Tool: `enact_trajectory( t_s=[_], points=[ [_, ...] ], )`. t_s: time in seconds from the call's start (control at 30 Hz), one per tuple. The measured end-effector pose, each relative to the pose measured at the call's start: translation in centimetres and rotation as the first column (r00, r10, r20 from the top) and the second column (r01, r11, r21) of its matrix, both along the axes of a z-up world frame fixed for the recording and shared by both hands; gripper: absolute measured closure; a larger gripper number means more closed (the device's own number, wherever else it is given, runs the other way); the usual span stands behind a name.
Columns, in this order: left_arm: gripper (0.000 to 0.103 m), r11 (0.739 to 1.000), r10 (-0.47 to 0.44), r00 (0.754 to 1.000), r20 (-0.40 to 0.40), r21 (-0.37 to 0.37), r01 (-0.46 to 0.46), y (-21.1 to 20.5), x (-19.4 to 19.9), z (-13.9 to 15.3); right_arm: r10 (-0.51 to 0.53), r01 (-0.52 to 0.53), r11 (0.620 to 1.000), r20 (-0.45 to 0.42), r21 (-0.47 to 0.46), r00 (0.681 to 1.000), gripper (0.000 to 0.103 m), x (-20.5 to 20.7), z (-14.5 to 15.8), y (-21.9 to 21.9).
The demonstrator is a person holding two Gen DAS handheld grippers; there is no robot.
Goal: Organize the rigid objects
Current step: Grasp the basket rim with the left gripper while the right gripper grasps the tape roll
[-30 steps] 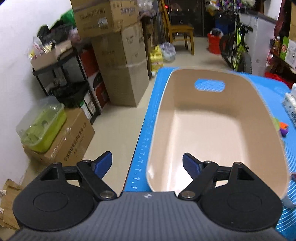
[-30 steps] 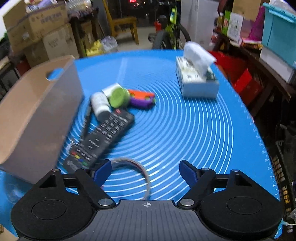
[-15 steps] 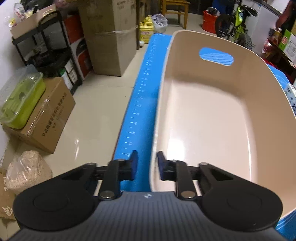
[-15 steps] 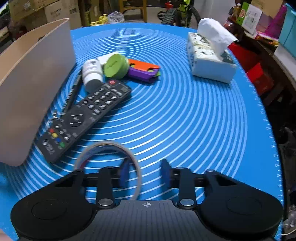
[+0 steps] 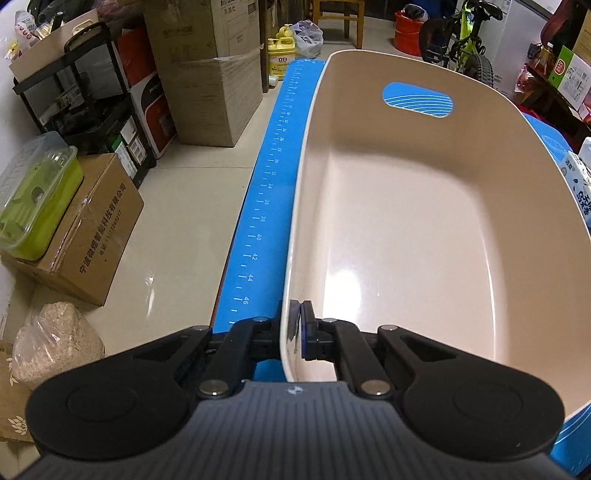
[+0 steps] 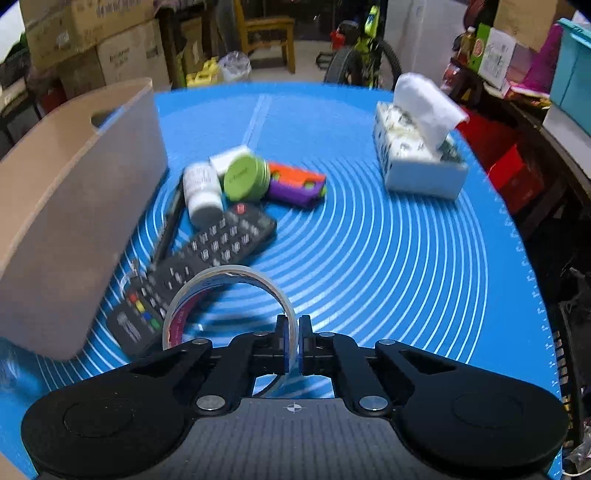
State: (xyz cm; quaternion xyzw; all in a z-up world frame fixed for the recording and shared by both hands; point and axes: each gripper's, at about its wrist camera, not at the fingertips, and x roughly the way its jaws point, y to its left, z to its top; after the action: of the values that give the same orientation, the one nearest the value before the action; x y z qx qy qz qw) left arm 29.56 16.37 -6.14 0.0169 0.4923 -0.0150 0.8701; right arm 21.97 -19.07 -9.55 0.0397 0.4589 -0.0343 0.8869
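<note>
My left gripper [image 5: 293, 334] is shut on the near-left rim of the empty beige bin [image 5: 406, 236]. My right gripper [image 6: 293, 341] is shut on a clear tape roll [image 6: 229, 291] and holds it tilted, lifted off the blue mat [image 6: 388, 258]. Beyond the roll lie a black remote [image 6: 195, 269], a black pen [image 6: 168, 230], a white bottle [image 6: 203, 192], a green round tin [image 6: 245, 177] and an orange-purple toy [image 6: 295, 182]. The bin [image 6: 74, 206] stands at the left of the right wrist view.
A tissue box [image 6: 417, 155] stands at the back right of the mat. The table's left edge [image 5: 255, 221] drops to the floor, with cardboard boxes [image 5: 85, 229] and a shelf [image 5: 92, 110] beside it. A bicycle [image 6: 365, 48] and a chair [image 6: 266, 33] stand behind.
My left gripper closed onto the bin's rim. My right gripper closed onto the tape roll and lifted it off the mat.
</note>
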Motion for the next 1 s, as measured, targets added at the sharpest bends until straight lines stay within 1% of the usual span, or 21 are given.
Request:
enact_trajectory(
  t_s=[0.2,0.33,0.37,0.47,0.53,0.7,0.77,0.83,1.0],
  points=[
    [0.096,1.000,-0.004,1.000,0.000,0.006,0.004,-0.3,0.0,-0.1,-0.019,0.020,1.000,0.115,-0.004,0.993,0.087,-0.1,3.2,0.4],
    [0.096,1.000,-0.004,1.000,-0.002,0.008,0.004,-0.4,0.0,-0.1,-0.024,0.022,1.000,0.219,0.011,0.975,0.087,0.6,6.3,1.3],
    [0.096,1.000,-0.005,1.000,-0.003,0.008,0.005,-0.4,0.0,-0.1,-0.018,0.015,1.000,0.254,0.015,0.967,0.087,1.0,7.2,1.8],
    [0.096,1.000,-0.005,1.000,-0.004,0.009,0.005,-0.4,0.1,-0.2,0.003,-0.018,0.999,0.315,0.046,0.949,0.087,2.5,9.2,3.4],
    [0.096,1.000,-0.003,1.000,-0.004,0.009,0.003,-0.4,0.1,-0.2,0.030,-0.053,0.997,0.332,0.060,0.943,0.087,3.6,9.9,4.9],
    [0.095,1.000,-0.003,1.000,-0.008,0.012,0.003,-0.4,0.2,-0.2,0.106,-0.140,0.987,0.342,0.076,0.934,0.087,6.1,10.0,8.5],
    [0.096,1.000,-0.005,1.000,-0.007,0.012,0.005,-0.3,0.2,-0.2,0.139,-0.173,0.982,0.333,0.074,0.933,0.087,6.9,9.7,10.1],
    [0.096,1.000,-0.007,1.000,-0.008,0.012,0.007,-0.2,0.2,-0.2,0.183,-0.212,0.975,0.310,0.061,0.933,0.087,7.6,9.2,11.7],
    [0.096,1.000,-0.008,1.000,-0.007,0.013,0.008,-0.4,0.1,-0.3,0.294,-0.306,0.951,0.185,0.042,0.938,0.087,9.2,6.9,15.2]
  ],
)
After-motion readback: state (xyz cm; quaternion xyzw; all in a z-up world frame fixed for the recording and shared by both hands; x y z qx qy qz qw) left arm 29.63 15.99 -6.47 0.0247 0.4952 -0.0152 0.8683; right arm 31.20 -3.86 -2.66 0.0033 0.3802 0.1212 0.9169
